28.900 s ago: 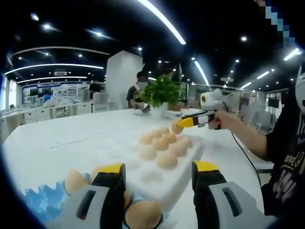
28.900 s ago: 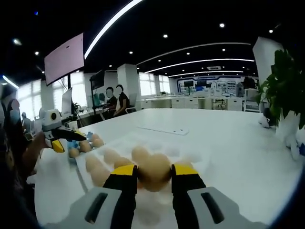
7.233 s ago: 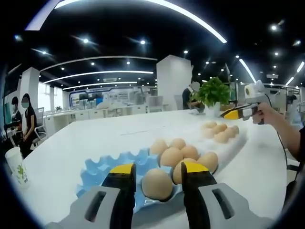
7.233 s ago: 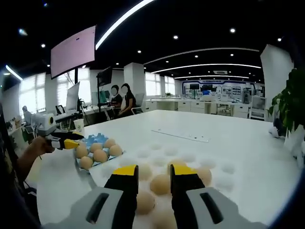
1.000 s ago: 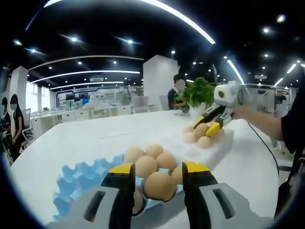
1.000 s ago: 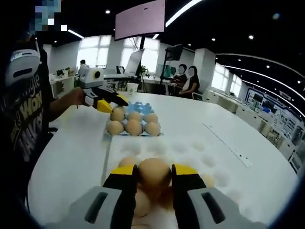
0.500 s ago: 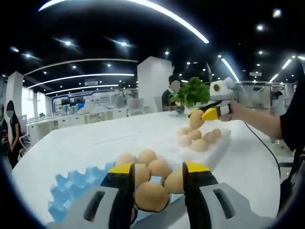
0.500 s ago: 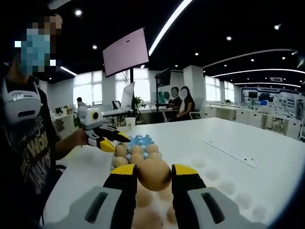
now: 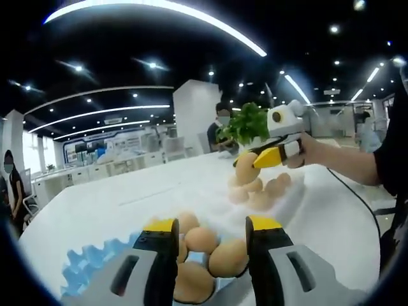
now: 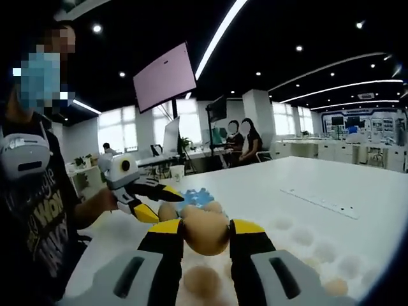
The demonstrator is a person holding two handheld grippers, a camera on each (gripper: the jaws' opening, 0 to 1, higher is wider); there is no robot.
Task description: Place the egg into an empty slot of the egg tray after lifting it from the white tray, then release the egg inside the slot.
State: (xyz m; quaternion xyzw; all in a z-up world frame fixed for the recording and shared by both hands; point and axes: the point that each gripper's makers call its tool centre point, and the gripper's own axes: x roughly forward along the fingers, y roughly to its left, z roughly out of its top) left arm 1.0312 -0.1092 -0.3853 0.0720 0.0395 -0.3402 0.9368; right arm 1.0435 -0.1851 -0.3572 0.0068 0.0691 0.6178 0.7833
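pinching the smooth tan egg (image 10: 205, 233), my right tool (image 10: 205, 237) hangs above the white moulded tray (image 10: 306, 248); the blue ridged egg tray (image 10: 194, 195) lies ahead-left, under my spread left tool (image 9: 212, 237).

My right gripper (image 10: 206, 237) is up in the air with its jaws closed tight on an egg (image 10: 205, 231). My left gripper (image 9: 211, 240) is held low, jaws apart, gripping nothing. A hand (image 9: 305, 150) holds the right one.

Potted plant (image 9: 247, 125), wall screen (image 10: 164, 78)
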